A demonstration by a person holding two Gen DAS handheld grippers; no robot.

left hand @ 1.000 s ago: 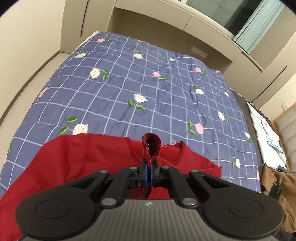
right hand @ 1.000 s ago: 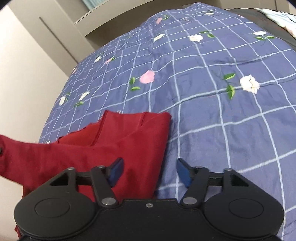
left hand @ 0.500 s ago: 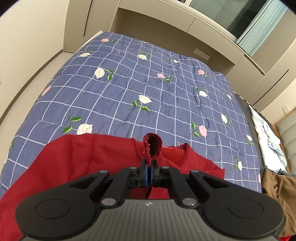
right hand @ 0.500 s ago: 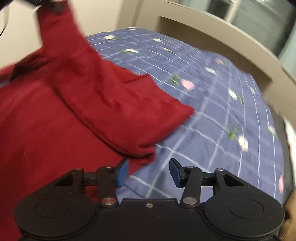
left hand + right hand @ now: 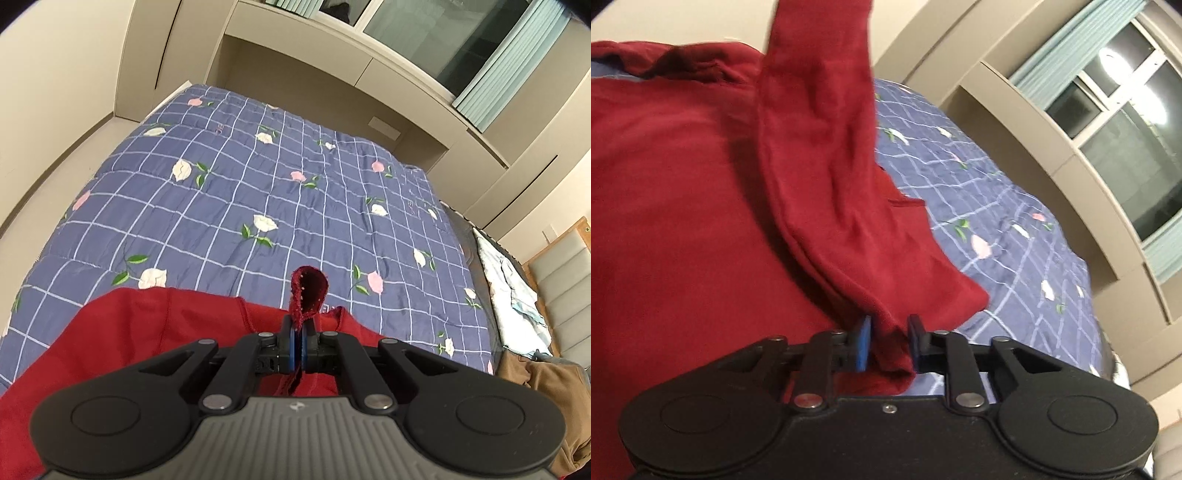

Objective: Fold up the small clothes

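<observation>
A dark red garment (image 5: 155, 332) lies at the near edge of the blue flowered quilt (image 5: 258, 192). My left gripper (image 5: 298, 345) is shut on a fold of its edge, and a small loop of cloth (image 5: 309, 291) sticks up past the fingers. It holds the cloth up above the bed. In the right wrist view the red garment (image 5: 683, 203) fills the left side, with a lifted strip (image 5: 820, 147) running down between the fingers. My right gripper (image 5: 888, 345) is partly closed around the strip's lower end, with a gap still showing between the blue pads (image 5: 862, 345) and the cloth.
The quilt (image 5: 997, 221) covers the whole bed. A pale blue cloth (image 5: 509, 288) and a brown garment (image 5: 546, 384) lie at the bed's right side. Beige wall cabinets (image 5: 332, 85) and a window with curtains (image 5: 1126, 129) stand behind the bed.
My left gripper has risen and tipped back while holding the cloth. My right gripper has swung left to the lifted strip, and its fingers have narrowed around the strip's lower end.
</observation>
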